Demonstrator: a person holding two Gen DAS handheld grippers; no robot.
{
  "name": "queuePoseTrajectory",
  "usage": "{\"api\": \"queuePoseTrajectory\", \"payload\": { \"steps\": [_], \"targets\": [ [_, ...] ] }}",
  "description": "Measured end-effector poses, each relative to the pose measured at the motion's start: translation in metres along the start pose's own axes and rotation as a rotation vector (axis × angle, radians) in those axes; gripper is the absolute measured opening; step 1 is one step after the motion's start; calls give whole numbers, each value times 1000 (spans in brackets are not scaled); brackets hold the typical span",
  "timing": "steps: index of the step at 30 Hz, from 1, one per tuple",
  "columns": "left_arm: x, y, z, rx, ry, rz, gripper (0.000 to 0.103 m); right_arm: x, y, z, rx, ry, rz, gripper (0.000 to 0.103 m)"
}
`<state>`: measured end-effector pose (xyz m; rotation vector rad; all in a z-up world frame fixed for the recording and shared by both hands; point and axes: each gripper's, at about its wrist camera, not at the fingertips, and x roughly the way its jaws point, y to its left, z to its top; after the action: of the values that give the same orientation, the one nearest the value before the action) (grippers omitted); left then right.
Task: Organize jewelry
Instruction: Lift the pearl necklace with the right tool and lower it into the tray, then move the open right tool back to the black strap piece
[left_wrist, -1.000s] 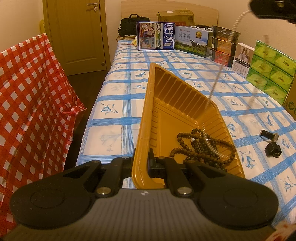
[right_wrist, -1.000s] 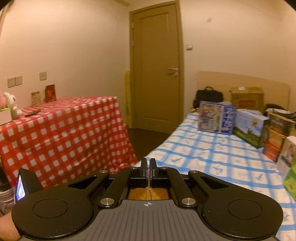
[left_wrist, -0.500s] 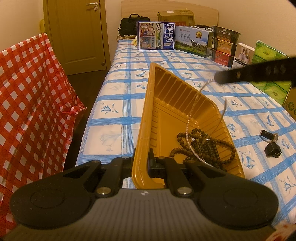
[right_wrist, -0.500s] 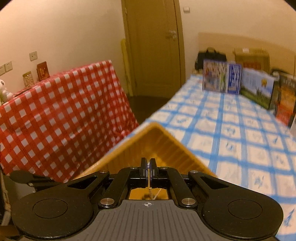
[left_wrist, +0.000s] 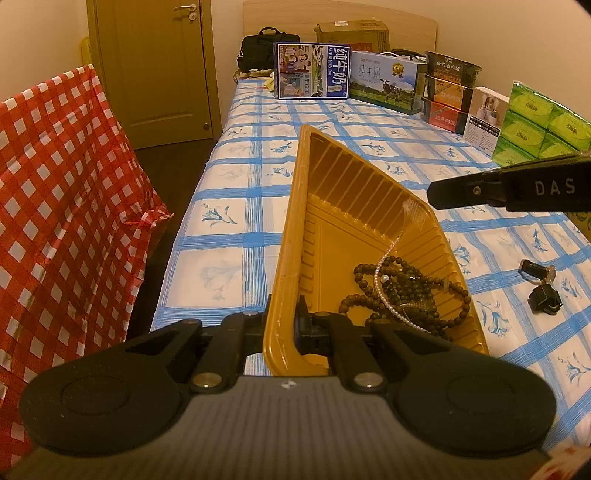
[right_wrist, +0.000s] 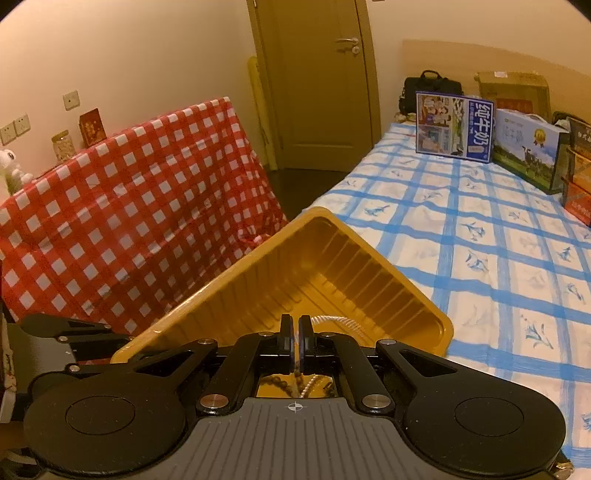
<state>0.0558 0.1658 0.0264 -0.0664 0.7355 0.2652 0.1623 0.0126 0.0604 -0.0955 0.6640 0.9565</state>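
A yellow plastic tray (left_wrist: 343, 206) lies on the blue-checked bed. My left gripper (left_wrist: 282, 317) is shut on its near rim. Dark wooden bead strands (left_wrist: 410, 291) lie in the tray's near right corner. A white pearl necklace (left_wrist: 384, 266) drapes over them, its upper part blurred in the air below my right gripper (left_wrist: 436, 194), which hovers over the tray's right rim. In the right wrist view the right gripper (right_wrist: 295, 345) has its jaws a narrow gap apart, with the pearl necklace (right_wrist: 334, 320) falling in front of them into the tray (right_wrist: 332, 266).
A black watch (left_wrist: 543, 286) lies on the bed right of the tray. Milk cartons (left_wrist: 312, 70), noodle bowls (left_wrist: 448, 94) and green tissue packs (left_wrist: 535, 122) line the far and right sides. A red-checked table (left_wrist: 55, 206) stands on the left, and a door (left_wrist: 159, 66) behind.
My right gripper has come down from high above to just over the tray's right rim. The pearl necklace has dropped from hanging taut onto the bead pile. The left gripper has not moved.
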Motion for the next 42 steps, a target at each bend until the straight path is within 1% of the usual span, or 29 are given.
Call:
{"api": "queuePoseTrajectory", "payload": {
  "steps": [1,2,3,4,5,6,12,16,21,24,29,32,35,39,41,42],
  "targets": [
    [0,-1,0,0,0,0,6,0,0,1,3,-2,-4,2],
    [0,0,0,0,0,0,6,-1,-1,1,9,-4,-11,5],
    [0,0,0,0,0,1,6,-3,-3,1,17,-12,-17,17],
    [0,0,0,0,0,1,6,-5,-5,0,24,-21,-21,38],
    [0,1,0,0,0,0,6,-9,-7,-1,33,-37,-28,47],
    [0,1,0,0,0,0,6,-12,-8,-2,38,-49,-33,53],
    [0,1,0,0,-1,0,6,-37,-29,-19,85,-77,-104,53],
    [0,1,0,1,-1,1,6,-56,-52,-45,167,-74,-179,53],
    [0,1,-1,0,-1,0,6,-78,-79,-83,237,-58,-301,53],
    [0,1,0,1,-1,0,6,-92,-97,-106,313,-56,-358,53],
    [0,2,-1,1,-1,0,6,-110,-116,-139,364,-24,-460,53],
    [0,3,0,3,-2,1,6,-114,-123,-151,365,-4,-499,53],
    [0,3,0,2,-1,0,6,-115,-128,-158,361,10,-521,53],
    [0,3,0,2,-2,0,6,-109,-129,-160,342,21,-529,53],
    [0,3,0,2,-2,1,6,-105,-131,-161,320,35,-525,55],
    [0,3,0,2,-2,0,6,-102,-132,-162,310,47,-521,57]
  ]
}}
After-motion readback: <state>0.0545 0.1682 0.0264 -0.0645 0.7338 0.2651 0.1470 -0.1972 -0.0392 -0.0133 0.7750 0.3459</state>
